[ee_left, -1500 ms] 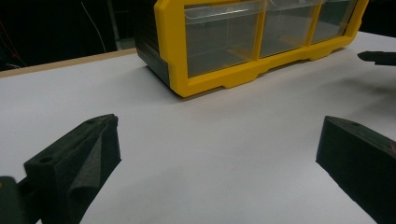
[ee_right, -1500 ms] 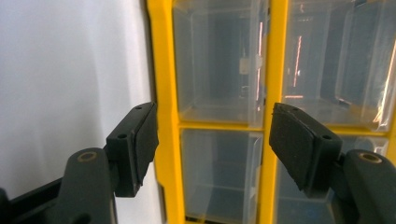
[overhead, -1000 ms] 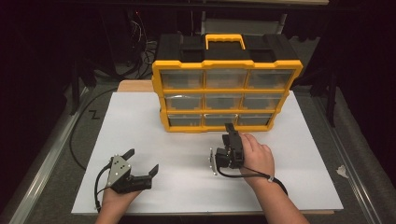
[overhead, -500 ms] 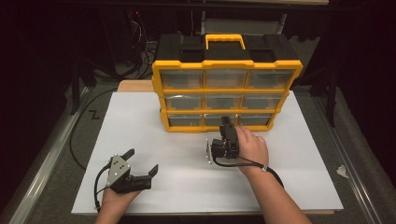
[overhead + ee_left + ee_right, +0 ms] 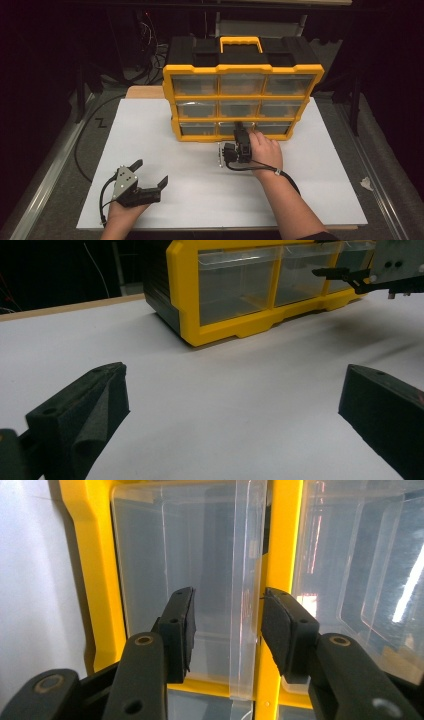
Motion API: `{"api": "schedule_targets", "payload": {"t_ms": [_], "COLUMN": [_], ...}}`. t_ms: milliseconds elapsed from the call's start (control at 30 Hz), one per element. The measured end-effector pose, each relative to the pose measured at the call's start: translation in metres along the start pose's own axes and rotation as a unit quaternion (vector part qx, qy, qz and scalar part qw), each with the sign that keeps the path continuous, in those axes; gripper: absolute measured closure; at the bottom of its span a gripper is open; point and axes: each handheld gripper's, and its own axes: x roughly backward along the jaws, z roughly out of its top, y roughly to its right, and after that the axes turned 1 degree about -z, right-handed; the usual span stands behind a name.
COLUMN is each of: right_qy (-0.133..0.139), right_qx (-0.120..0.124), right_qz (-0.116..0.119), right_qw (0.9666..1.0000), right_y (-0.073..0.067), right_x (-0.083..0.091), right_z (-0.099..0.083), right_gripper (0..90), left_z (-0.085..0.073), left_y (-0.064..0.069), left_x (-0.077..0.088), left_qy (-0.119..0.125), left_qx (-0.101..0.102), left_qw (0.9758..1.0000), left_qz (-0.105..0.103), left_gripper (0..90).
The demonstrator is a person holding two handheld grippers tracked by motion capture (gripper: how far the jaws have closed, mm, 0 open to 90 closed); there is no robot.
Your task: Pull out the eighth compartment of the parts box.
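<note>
A yellow organizer [image 5: 242,75] with clear drawers stands upright at the back of the white table [image 5: 200,200]. My right gripper [image 5: 239,128] is turned on its side at the bottom middle drawer [image 5: 226,129]. In the right gripper view its jaws [image 5: 227,625] have just been closing and straddle the drawer's clear pull lip [image 5: 247,555]. One pad is at the lip and the other stands off it with a gap. My left gripper [image 5: 151,171] rests open on the table at the front left, nothing between its jaws [image 5: 225,405]. The left gripper view shows the organizer's corner [image 5: 185,290] and the right gripper [image 5: 345,275].
Black cables [image 5: 85,150] loop on the floor left of the table beside a metal rail. A wooden board edge [image 5: 142,92] shows behind the table's left rear. A small white scrap [image 5: 366,183] lies on the floor at the right.
My right gripper has moved away from me up to the organizer's bottom row, and its jaws have narrowed. The left gripper has stayed put.
</note>
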Motion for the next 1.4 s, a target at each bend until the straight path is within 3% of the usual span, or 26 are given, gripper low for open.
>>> {"api": "schedule_targets", "payload": {"t_ms": [267,367,500,533,700,900,1033,1400], "right_qy": [-0.002,-0.006,-0.007,-0.013,-0.011,-0.003,-0.002,0.010], "right_qx": [0.002,-0.007,-0.009,-0.002,-0.009,-0.020,-0.013,-0.011], "right_qz": [-0.007,-0.031,-0.049,-0.048,-0.063,-0.056,-0.055,-0.051], "right_qw": [1.0000,0.9995,0.9987,0.9988,0.9979,0.9982,0.9984,0.9986], "right_y": [-0.001,-0.005,-0.010,-0.010,-0.010,-0.009,-0.006,-0.007], "right_x": [-0.001,-0.002,-0.003,-0.002,-0.003,-0.003,0.000,0.020], "right_z": [0.004,0.006,0.007,0.007,0.008,0.006,0.005,0.003], "right_gripper": [63.0,69.9,70.5,70.9,77.3,78.6,78.8,78.8], "left_z": [0.000,-0.001,-0.001,-0.001,-0.001,-0.001,-0.001,-0.001], "left_y": [0.000,0.001,0.001,0.001,0.001,0.000,0.000,0.001], "left_x": [-0.001,0.000,0.000,0.000,-0.001,-0.001,-0.001,-0.001], "left_qy": [-0.003,-0.003,-0.002,-0.003,-0.003,-0.004,-0.005,-0.006], "left_qx": [-0.001,-0.003,-0.001,-0.002,-0.002,-0.003,-0.002,-0.004], "left_qw": [1.0000,1.0000,1.0000,1.0000,1.0000,1.0000,1.0000,1.0000], "left_qz": [-0.002,-0.001,0.000,0.000,0.000,0.000,0.001,0.000], "left_gripper": [0.6,0.6,0.6,0.6,0.6,0.6,0.6,0.6]}}
